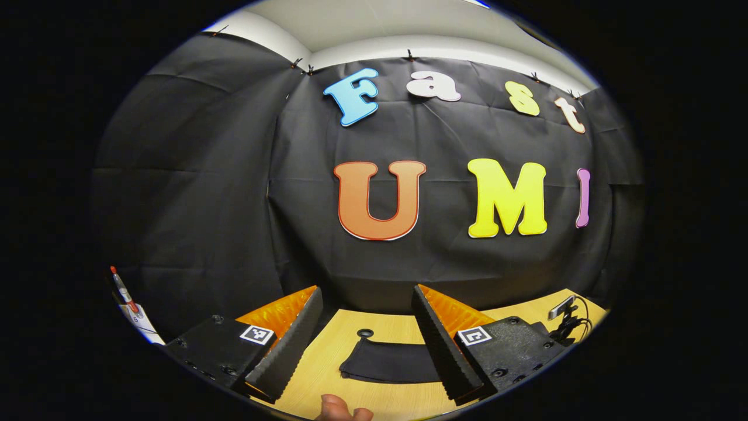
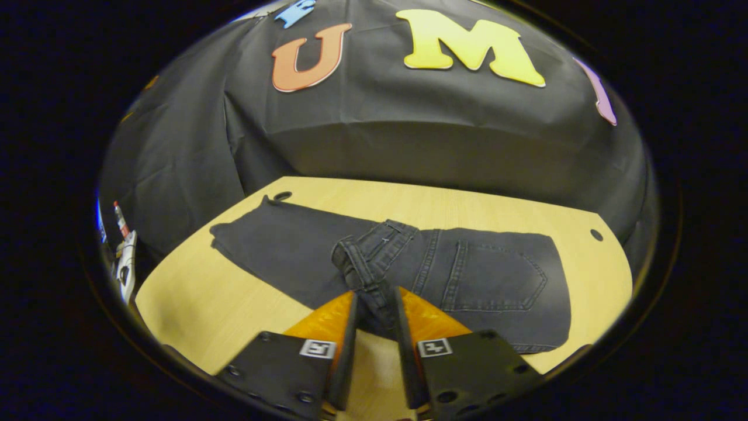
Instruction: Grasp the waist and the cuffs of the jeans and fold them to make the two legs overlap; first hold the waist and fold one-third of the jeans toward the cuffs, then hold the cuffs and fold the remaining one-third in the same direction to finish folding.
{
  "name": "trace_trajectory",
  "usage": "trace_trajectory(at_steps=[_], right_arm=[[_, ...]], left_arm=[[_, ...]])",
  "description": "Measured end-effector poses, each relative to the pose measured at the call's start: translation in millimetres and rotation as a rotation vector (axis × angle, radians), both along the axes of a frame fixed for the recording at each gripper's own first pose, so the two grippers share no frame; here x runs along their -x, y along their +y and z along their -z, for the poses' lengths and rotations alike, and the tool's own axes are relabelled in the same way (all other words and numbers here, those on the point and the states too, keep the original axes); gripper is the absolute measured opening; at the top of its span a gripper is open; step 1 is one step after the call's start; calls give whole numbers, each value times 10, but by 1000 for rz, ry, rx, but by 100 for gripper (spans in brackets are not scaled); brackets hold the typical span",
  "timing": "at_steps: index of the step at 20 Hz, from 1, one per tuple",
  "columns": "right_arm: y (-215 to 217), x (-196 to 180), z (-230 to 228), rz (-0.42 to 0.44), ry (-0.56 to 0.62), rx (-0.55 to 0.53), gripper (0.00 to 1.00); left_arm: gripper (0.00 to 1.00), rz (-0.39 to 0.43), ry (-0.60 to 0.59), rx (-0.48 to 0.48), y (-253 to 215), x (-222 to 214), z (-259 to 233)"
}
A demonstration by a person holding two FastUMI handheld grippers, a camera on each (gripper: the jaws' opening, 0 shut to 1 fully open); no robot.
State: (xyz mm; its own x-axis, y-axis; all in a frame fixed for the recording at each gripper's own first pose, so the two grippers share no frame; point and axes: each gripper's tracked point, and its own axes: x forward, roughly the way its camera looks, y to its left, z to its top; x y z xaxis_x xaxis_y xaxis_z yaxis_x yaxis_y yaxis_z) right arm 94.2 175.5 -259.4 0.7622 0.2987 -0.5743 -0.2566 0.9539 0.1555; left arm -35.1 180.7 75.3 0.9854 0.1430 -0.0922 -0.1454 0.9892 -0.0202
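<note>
Dark grey jeans (image 2: pixel 497 275) lie lengthwise on the wooden table (image 2: pixel 193 304). The waist part, back pocket up, is folded over toward the legs, which stretch left to the cuffs (image 2: pixel 245 234). My right gripper (image 2: pixel 376 295) is shut on the waistband (image 2: pixel 365 263), which bunches between its fingers just above the cloth. In the left gripper view the cuff end (image 1: pixel 388 362) lies flat on the table. My left gripper (image 1: pixel 367 289) hangs open above it, touching nothing.
A round hole (image 1: pixel 364 333) in the tabletop sits just beyond the cuffs, and another hole (image 2: pixel 596 235) is at the far right corner. A small device on a stand (image 1: pixel 564 316) is at the table's right edge. A person's fingertip (image 1: pixel 345 411) shows below.
</note>
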Motion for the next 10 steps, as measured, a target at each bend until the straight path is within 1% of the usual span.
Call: trace_trajectory(at_steps=[1, 2, 4, 5, 6, 7, 8, 9, 10], right_arm=[[-18, -57, -148, 7, -25, -17, 73], [-95, -70, -270, 21, -52, -2, 94], [-101, -127, -483, 20, -84, -16, 94], [-133, -181, -585, 25, -100, -19, 99], [-174, -217, -697, 33, -121, -15, 94], [-212, -250, -832, 39, -150, -15, 94], [-262, -281, -959, 47, -178, -14, 94], [-312, -300, -1096, 53, -202, -17, 94], [-367, -324, -1236, 61, -228, -22, 99]], left_arm=[[98, 1, 6, 10, -1, -22, 34], [98, 1, 11, 22, -7, -40, 64], [98, 6, 20, 54, -14, -88, 146], [98, 7, 28, 73, -9, -118, 210], [98, 4, 44, 97, 4, -154, 294], [98, -3, 59, 129, 17, -186, 375], [100, -12, 75, 169, 47, -223, 463], [100, -17, 93, 217, 65, -251, 592], [99, -25, 112, 278, 88, -287, 712]])
